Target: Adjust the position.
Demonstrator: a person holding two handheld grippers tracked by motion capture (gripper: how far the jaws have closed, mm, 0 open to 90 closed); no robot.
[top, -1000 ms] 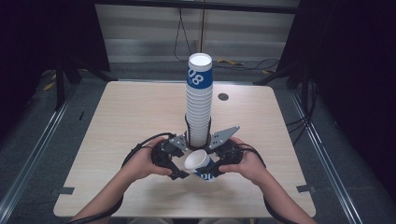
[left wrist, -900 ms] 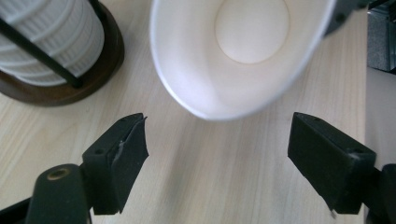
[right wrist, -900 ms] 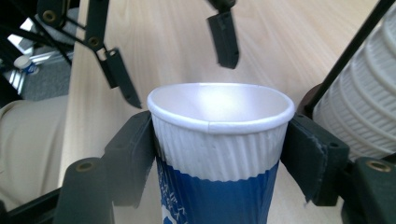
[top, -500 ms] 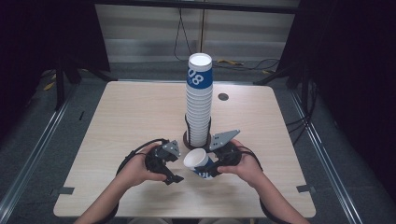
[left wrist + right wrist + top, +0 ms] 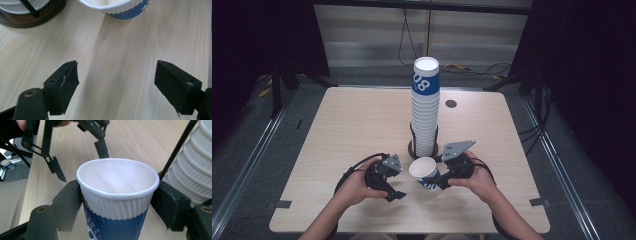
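Observation:
A tall stack of white ribbed paper cups (image 5: 426, 107), the top one with a blue band, stands in a dark round holder (image 5: 414, 149) at the table's middle. My right gripper (image 5: 432, 181) is shut on a single paper cup (image 5: 424, 171), white above and blue below, held tilted just in front of the stack. Its pads (image 5: 67, 202) touch both sides of that cup (image 5: 117, 195), and the jaws have just been opening a little around it. My left gripper (image 5: 394, 194) hovers open over bare wood to the left of the cup. Nothing lies between its jaws (image 5: 116, 75), and the cup's rim (image 5: 120, 8) is just ahead.
The light wooden table (image 5: 352, 125) has a small dark cable hole (image 5: 451, 104) at the back right. The holder's base (image 5: 30, 17) and thin black upright rods stand close to both grippers. Grey floor and metal rails surround the table.
My left gripper has drawn away from the cup, down and toward the near left. The right gripper stays in place with the cup between its jaws.

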